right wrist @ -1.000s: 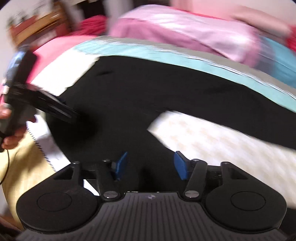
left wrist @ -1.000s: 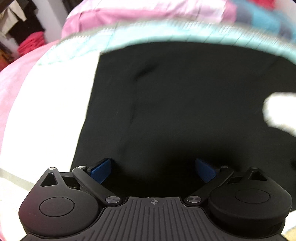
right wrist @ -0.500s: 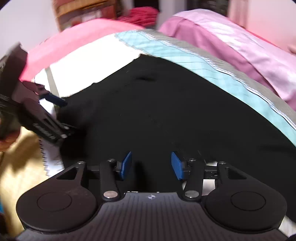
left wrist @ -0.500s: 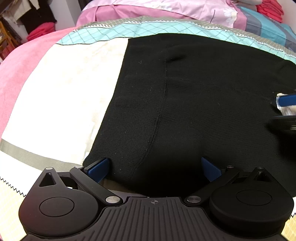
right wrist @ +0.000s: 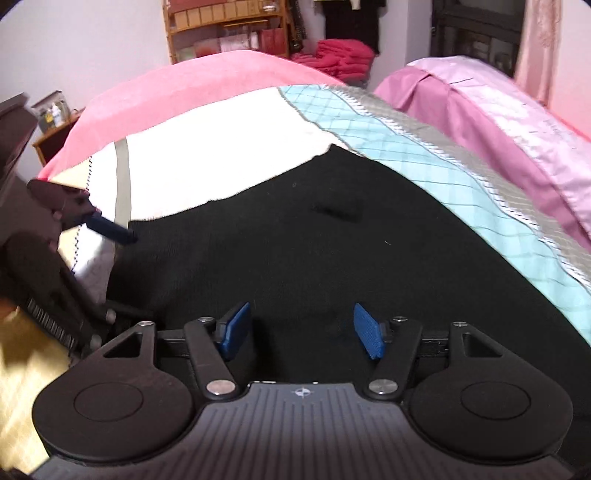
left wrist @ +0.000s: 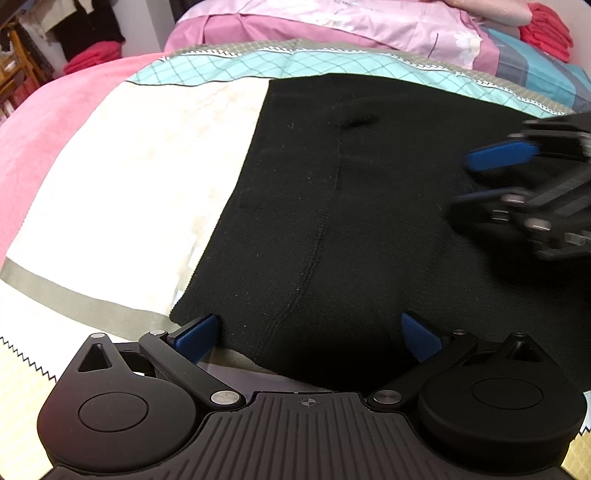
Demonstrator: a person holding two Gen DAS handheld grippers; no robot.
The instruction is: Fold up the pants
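Black pants (left wrist: pixel 369 229) lie flat on the bed's white and teal cover (left wrist: pixel 140 177), a centre seam running away from me. My left gripper (left wrist: pixel 308 338) is open wide at the pants' near edge, its blue pads (left wrist: pixel 195 338) either side of the cloth without pressing it. My right gripper (right wrist: pixel 301 332) hovers low over the black cloth (right wrist: pixel 295 251). Its jaws are opening, and the cloth lies under them ungripped. The left wrist view shows it blurred at the right (left wrist: pixel 480 177). The left gripper's blue pad (right wrist: pixel 110 229) sits at the pants' left corner.
A pink blanket (right wrist: pixel 184 85) covers the bed's far left side, and a purple-pink quilt (right wrist: pixel 498 122) is heaped along the far edge. Red folded clothes (right wrist: pixel 340 55) and a wooden shelf (right wrist: pixel 225 29) stand beyond the bed. A small dark table (right wrist: pixel 51 136) is at far left.
My right gripper has swung left over the pants and rolled, its jaws now wider apart. In the left wrist view it has come further in from the right edge. The left gripper stays open.
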